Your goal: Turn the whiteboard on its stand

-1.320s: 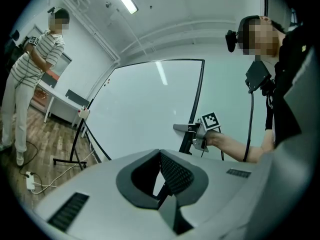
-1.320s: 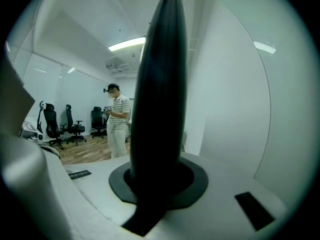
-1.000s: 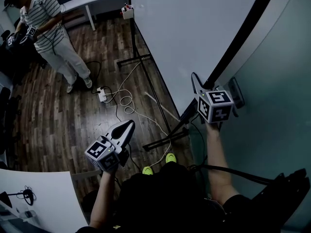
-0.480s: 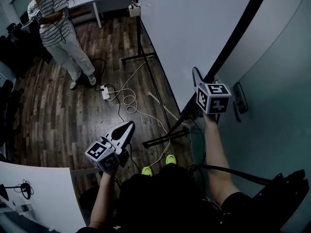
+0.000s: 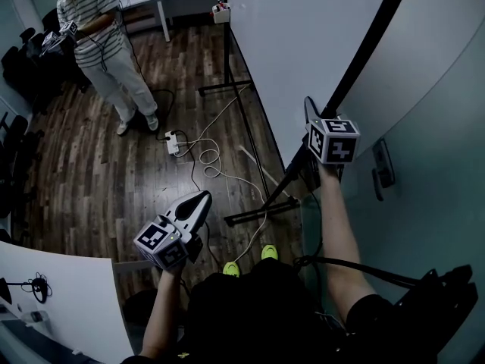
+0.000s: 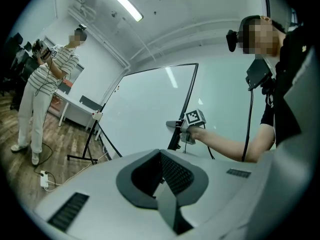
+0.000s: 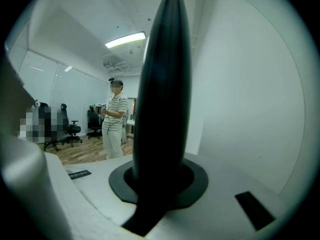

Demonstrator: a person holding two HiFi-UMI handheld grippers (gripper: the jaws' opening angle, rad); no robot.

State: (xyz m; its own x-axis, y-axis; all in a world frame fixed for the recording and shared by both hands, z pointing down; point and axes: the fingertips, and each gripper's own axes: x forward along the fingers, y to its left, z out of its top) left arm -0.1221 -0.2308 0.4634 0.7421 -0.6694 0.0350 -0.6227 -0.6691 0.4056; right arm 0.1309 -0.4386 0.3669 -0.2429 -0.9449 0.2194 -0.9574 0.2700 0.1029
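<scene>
The big whiteboard [image 5: 303,44] stands upright on its black stand [image 5: 261,211], its black frame edge [image 5: 364,51] running down to my right gripper [image 5: 322,165]. That gripper is shut on the frame edge near the board's lower corner; in the right gripper view the dark frame [image 7: 162,109] fills the gap between the jaws of the right gripper [image 7: 160,184]. My left gripper [image 5: 198,202] hangs free over the floor, away from the board, shut with nothing in it. In the left gripper view the left gripper [image 6: 162,184] points toward the whiteboard [image 6: 150,109] and the right gripper [image 6: 182,131].
A pale wall [image 5: 432,127] with a socket [image 5: 383,169] lies close behind the board's right edge. A power strip with white cables [image 5: 173,141] lies on the wood floor by the stand. A person in a striped shirt [image 5: 102,29] stands at far left. A white table [image 5: 61,302] is at lower left.
My right gripper, holding the frame edge, has drawn left, away from the wall socket. The left gripper has stayed where it was. The standing person appears further right in the view.
</scene>
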